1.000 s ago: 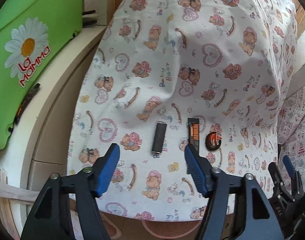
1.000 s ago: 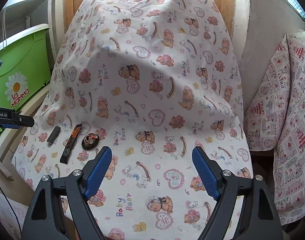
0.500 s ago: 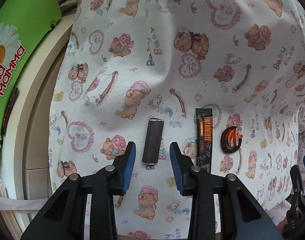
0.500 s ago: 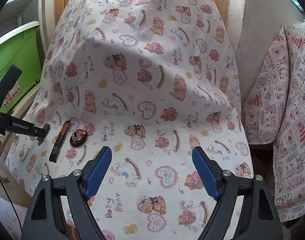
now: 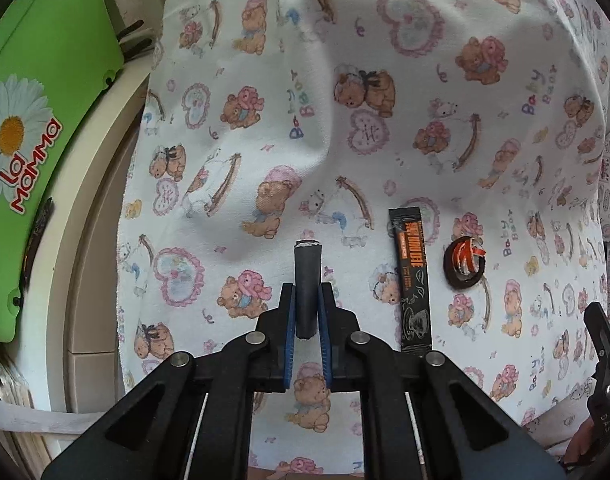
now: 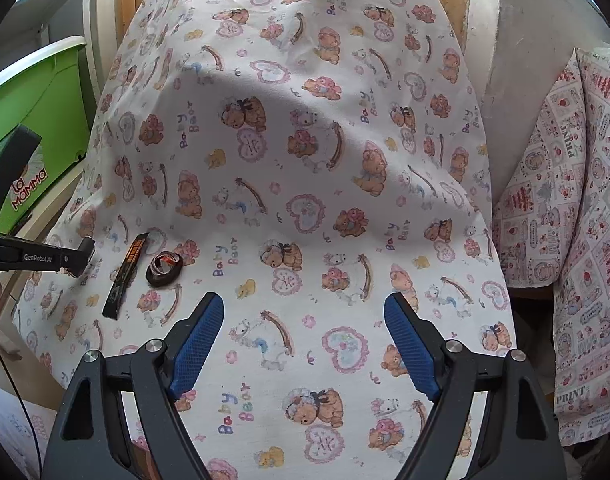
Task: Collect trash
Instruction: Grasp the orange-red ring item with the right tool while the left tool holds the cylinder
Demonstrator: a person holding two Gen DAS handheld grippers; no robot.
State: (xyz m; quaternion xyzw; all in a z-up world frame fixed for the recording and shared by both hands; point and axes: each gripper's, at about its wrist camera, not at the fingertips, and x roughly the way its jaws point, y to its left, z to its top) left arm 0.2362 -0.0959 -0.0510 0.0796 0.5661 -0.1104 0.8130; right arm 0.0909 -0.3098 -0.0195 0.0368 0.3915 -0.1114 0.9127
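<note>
Nearest, left gripper [image 5: 306, 312]: blue pads clamped on a dark rolled tube [image 5: 306, 280] near the teddy-print cloth's [image 5: 345, 140] left edge. Just right: black sachet [image 5: 412, 280], then round dark wrapper [image 5: 464, 263], each apart. Right gripper [image 6: 303, 344]: jaws spread wide over bare cloth. Far left: green bin [image 5: 33, 120].

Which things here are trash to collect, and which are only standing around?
Trash: dark grey cylindrical roll, held in the left gripper; black and orange sachet; round brown wrapper with orange stripes.

Not trash: bear-print cloth; green plastic bin; patchwork cushion.
</note>
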